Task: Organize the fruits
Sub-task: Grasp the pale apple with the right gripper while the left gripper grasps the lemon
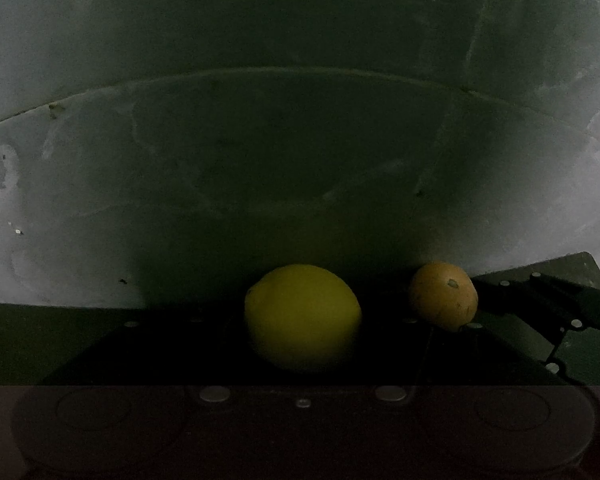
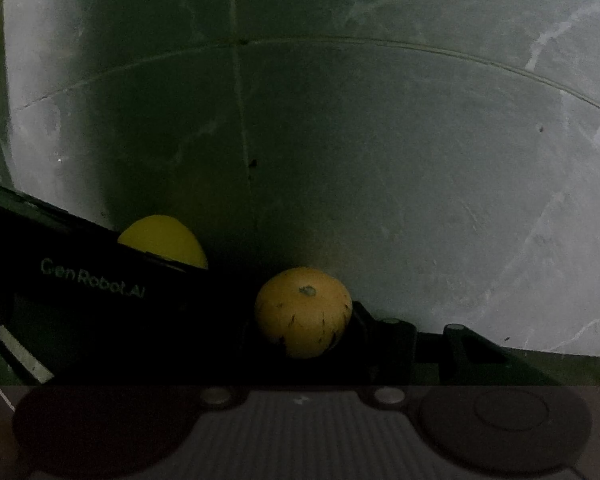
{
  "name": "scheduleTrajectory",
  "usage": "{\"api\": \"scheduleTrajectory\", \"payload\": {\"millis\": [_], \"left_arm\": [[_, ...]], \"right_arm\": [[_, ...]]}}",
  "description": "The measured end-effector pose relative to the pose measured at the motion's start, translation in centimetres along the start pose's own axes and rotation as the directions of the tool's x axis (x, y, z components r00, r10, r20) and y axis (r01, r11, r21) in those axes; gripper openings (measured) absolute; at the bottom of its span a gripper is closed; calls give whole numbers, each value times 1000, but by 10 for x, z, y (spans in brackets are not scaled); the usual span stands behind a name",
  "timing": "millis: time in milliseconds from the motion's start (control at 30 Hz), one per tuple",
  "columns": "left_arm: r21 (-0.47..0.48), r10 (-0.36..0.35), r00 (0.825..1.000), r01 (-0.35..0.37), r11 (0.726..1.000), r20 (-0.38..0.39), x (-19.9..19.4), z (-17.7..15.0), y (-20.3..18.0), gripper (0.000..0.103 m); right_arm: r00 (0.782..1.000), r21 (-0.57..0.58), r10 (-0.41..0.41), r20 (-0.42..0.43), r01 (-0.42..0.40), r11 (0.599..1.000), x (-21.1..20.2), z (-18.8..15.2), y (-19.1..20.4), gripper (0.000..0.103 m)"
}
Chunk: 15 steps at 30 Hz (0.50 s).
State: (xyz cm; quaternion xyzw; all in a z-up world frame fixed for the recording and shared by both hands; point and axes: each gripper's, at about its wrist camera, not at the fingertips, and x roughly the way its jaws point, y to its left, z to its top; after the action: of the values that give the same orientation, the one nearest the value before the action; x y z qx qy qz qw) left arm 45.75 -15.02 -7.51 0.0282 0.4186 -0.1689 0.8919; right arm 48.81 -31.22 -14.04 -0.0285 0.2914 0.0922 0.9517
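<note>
The scene is very dim. In my left wrist view the lemon sits dead centre, low in the picture and close to the camera, right where my left gripper's fingers should be; they are lost in shadow, so I cannot tell whether they grip it or stand open around it. Just right of the lemon, near it but apart, is a smaller orange fruit with dark flecks on its skin and its stem scar turned up and toward me. A dark arm of my right gripper reaches in from the right to that fruit. In my right wrist view the orange fruit lies centred and close, with a black finger touching its right side; the other side is too dark to read, so I cannot say whether my right gripper is clamped on it. My left gripper's black body, with pale lettering, crosses the left of that view and hides the lower part of the lemon behind it. Beyond both fruits is a pale grey tiled floor with thin seams. No container shows in either view.
</note>
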Motion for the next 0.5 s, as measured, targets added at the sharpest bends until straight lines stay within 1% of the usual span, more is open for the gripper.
{"api": "scheduleTrajectory", "payload": {"millis": [500], "left_arm": [[0, -5, 1000, 5, 1000, -3, -2, 2, 2, 63]], "right_arm": [[999, 7, 17, 49, -18, 1000, -12, -20, 3, 51]]}}
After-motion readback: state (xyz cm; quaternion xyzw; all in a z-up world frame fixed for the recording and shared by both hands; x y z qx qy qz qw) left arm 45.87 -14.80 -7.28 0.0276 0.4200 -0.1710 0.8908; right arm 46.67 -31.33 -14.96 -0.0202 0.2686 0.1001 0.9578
